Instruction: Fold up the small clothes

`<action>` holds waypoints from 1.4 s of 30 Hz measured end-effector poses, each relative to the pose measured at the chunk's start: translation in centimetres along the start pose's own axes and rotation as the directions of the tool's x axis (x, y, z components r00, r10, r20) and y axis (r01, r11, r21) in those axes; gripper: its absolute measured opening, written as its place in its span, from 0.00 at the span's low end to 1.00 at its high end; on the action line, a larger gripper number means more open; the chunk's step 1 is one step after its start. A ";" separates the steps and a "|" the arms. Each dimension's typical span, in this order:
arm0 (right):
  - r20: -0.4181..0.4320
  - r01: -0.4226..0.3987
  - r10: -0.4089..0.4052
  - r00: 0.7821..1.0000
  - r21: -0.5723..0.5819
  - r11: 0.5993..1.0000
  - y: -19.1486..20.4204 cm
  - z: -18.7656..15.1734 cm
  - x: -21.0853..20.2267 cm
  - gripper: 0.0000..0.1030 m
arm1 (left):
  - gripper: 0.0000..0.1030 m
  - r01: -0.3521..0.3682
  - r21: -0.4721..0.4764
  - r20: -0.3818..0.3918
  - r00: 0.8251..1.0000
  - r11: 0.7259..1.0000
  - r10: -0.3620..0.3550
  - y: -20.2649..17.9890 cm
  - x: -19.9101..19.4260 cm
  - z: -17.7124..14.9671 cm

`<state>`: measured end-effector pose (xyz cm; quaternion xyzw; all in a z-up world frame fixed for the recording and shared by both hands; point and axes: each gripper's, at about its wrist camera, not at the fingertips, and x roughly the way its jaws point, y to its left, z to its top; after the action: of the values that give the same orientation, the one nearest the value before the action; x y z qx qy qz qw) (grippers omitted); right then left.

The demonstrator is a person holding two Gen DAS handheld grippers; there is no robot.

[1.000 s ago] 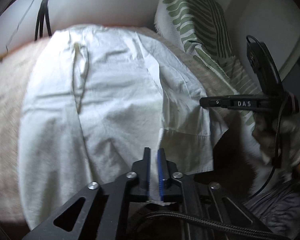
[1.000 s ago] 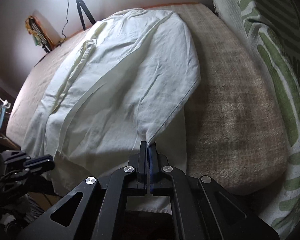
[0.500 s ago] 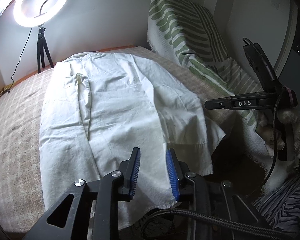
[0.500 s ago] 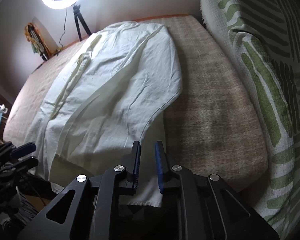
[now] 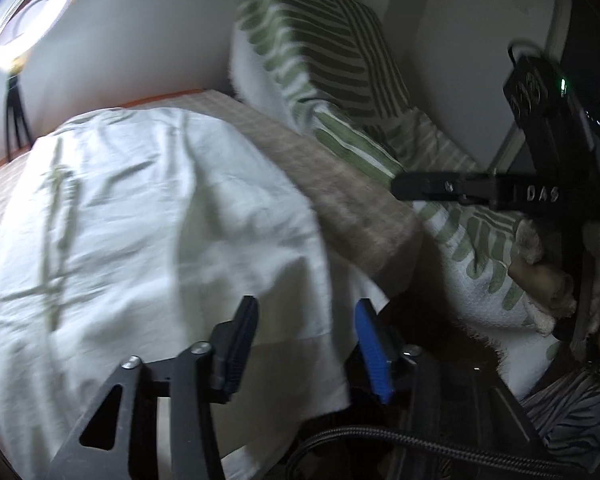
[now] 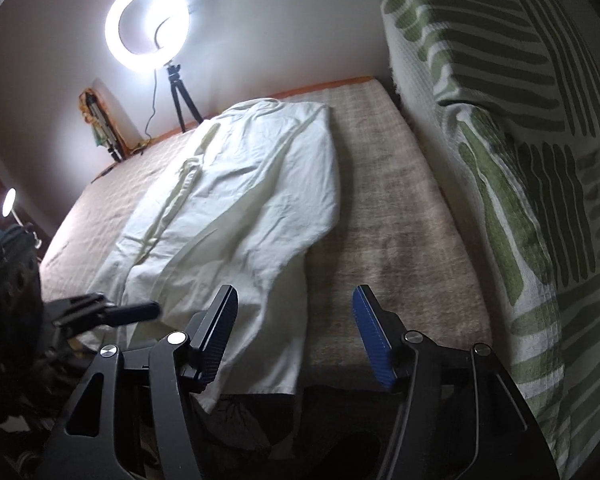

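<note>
white shirt let go, both tongs now spread

left wrist: the left gripper (image 5: 306,326) stands wide apart over the near hem of the shirt (image 5: 148,216), pinching nothing. a second ago its pads were pressed together on that hem; half a second ago they had begun to part. the shirt lies flat on the bed (image 5: 340,184), its hem hanging over the near edge. the right gripper (image 5: 452,191) hovers off to the side, by the green blanket (image 5: 320,60).

right wrist: the right gripper (image 6: 296,332) is spread too, empty, where it had clamped the shirt (image 6: 240,200) edge before. the fold laid toward the middle looks set; i judge a fresh grasp comes next.
</note>
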<state>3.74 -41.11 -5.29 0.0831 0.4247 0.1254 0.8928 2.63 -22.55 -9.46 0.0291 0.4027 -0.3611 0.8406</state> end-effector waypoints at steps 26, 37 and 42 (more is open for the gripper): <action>0.073 0.068 -0.078 0.994 0.125 0.990 -5.1 0.4 -2.5 0.58 | 0.00 -0.050 0.043 -0.029 0.998 0.998 0.051 -2.7 6.9 0.7; 0.039 -0.089 0.083 0.996 0.201 0.976 -5.7 4.3 2.5 0.58 | 0.10 0.000 0.009 0.022 1.000 1.000 -0.001 -1.9 3.3 0.3; 0.045 -0.091 0.083 0.996 0.205 0.975 -5.8 3.9 1.9 0.58 | 0.53 -0.079 0.159 0.020 0.997 0.984 0.076 -5.3 5.1 -1.0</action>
<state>8.88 -46.29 -5.72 0.1963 0.4151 0.1180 0.8805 0.79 -29.10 -12.42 0.1094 0.3653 -0.3593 0.8518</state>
